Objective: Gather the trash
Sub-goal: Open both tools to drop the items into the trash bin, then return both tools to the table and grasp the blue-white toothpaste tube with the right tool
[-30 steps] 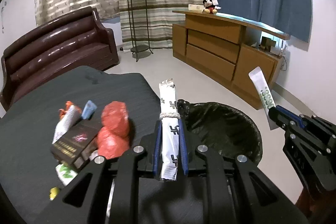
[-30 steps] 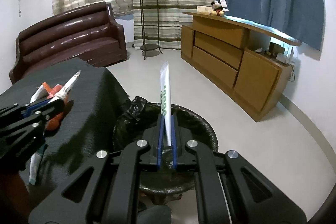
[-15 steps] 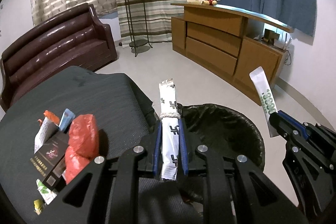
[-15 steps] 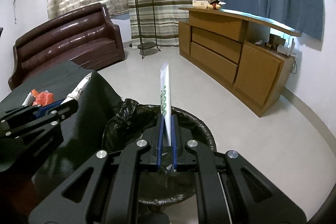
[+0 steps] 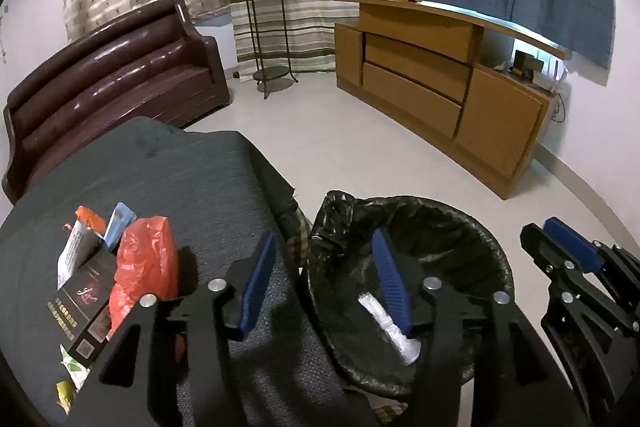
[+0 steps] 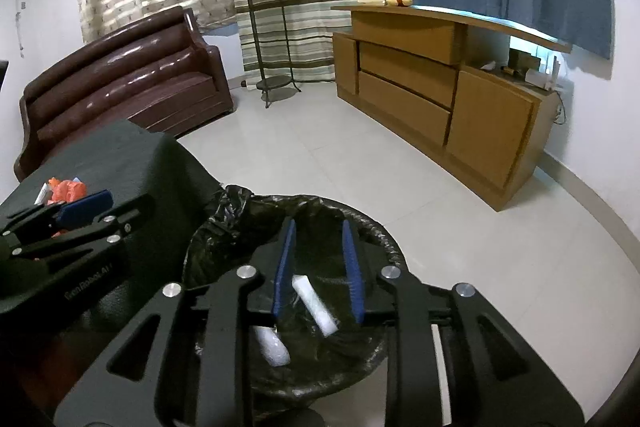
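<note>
My left gripper (image 5: 323, 237) hangs over the near edge of the black-lined trash bin (image 5: 452, 227), its jaws opening with nothing between the blue pads. A white wrapper (image 5: 390, 327) lies loose inside the bin below the right finger. My right gripper (image 6: 319, 225) is above the same bin (image 6: 380, 239), its jaws also opening. Two white wrappers (image 6: 316, 303) (image 6: 272, 345) show down in the bag, free of the pads. More trash stays on the dark table: a red plastic bag (image 5: 144, 263), a dark box (image 5: 80, 311) and a blue sachet (image 5: 120, 223).
The dark-clothed table (image 5: 180, 179) stands left of the bin. A brown sofa (image 5: 112, 79), a plant stand (image 5: 268, 27) and a wooden cabinet (image 5: 440, 75) line the far walls. Pale tiled floor (image 6: 340, 155) lies beyond the bin.
Both grippers opened and let go of their wrappers, which dropped into the bin. Earlier each stood shut on an upright wrapper. Both hands drifted toward the bin.
</note>
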The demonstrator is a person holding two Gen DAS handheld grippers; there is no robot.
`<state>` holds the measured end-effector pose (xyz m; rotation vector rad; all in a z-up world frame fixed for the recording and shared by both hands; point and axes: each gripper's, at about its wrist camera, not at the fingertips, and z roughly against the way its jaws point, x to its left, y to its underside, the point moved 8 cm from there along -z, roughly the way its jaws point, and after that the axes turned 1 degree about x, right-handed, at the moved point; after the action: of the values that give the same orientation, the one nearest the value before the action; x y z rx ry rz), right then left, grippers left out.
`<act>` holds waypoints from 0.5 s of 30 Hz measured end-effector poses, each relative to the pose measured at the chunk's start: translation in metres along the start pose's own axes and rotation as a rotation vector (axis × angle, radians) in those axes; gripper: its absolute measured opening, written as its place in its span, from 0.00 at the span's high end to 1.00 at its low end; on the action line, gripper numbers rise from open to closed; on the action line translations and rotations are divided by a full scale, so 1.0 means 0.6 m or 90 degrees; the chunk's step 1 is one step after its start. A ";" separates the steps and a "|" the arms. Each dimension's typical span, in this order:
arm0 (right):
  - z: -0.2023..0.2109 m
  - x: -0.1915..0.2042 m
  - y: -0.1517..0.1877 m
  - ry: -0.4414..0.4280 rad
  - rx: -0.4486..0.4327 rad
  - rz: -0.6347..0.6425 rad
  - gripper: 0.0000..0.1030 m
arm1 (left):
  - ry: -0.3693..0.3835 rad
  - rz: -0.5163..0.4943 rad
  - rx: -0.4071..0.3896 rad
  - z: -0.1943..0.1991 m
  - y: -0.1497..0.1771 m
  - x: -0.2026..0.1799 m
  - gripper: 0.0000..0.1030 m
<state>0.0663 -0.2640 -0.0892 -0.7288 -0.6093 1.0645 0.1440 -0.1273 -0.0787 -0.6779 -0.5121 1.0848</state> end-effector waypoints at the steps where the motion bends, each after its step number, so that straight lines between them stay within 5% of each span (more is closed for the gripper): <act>1: 0.001 -0.001 -0.001 0.001 -0.002 -0.003 0.65 | 0.000 0.001 -0.001 0.001 -0.002 0.001 0.49; 9: 0.020 -0.005 -0.001 0.035 -0.020 -0.013 0.29 | -0.006 0.011 -0.010 0.021 0.000 0.019 0.45; 15: 0.034 0.017 0.009 0.025 -0.001 -0.003 0.27 | -0.011 0.021 -0.012 0.051 0.010 0.044 0.43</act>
<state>0.0514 -0.2484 -0.0798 -0.7482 -0.5787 1.0432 0.1297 -0.0938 -0.0601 -0.6960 -0.5278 1.1190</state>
